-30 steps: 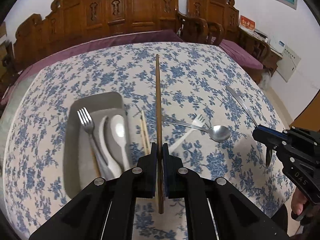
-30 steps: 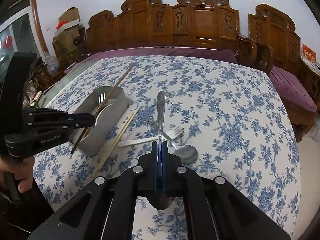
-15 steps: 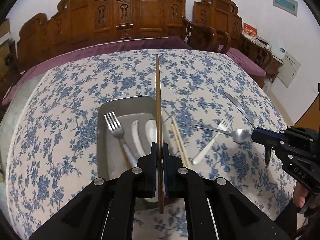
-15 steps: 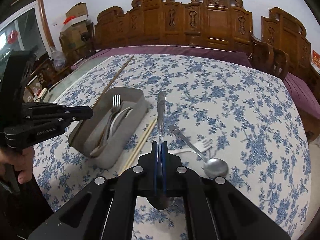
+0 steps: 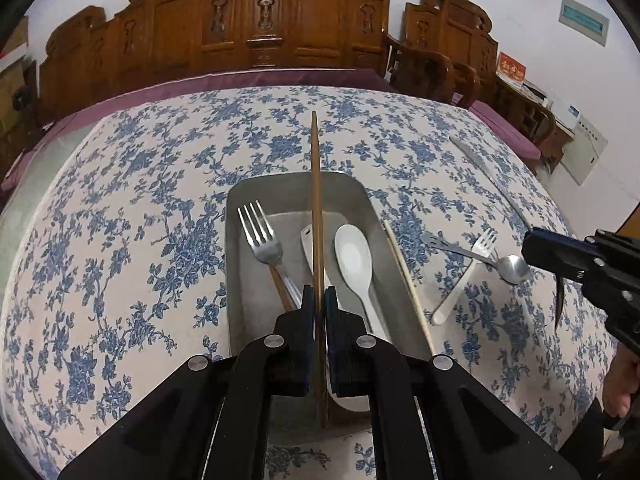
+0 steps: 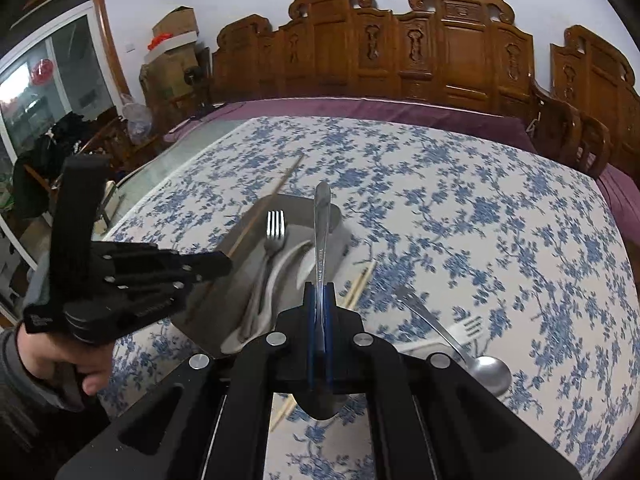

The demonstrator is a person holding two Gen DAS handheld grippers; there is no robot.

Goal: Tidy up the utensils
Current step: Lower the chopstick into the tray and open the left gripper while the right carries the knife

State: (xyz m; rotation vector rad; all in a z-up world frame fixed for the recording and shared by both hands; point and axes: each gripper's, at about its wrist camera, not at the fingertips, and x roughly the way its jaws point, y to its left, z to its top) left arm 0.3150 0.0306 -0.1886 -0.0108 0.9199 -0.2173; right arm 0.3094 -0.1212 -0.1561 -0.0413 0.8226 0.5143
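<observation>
Carrying utensils to the grey tray (image 5: pixel 248 280) — the left gripper (image 5: pixel 319 312) pinching a brown chopstick (image 5: pixel 315 200) above it, the right gripper (image 6: pixel 319 312) at three o'clock clamping a steel spoon (image 6: pixel 321 232) — each next needs lowering and release.

Inside the grey tray (image 5: pixel 236 240), a fork (image 5: pixel 262 236) and white spoon (image 5: pixel 354 258) flank a bare strip; its left tablecloth (image 5: pixel 120 240) lies open.
</observation>
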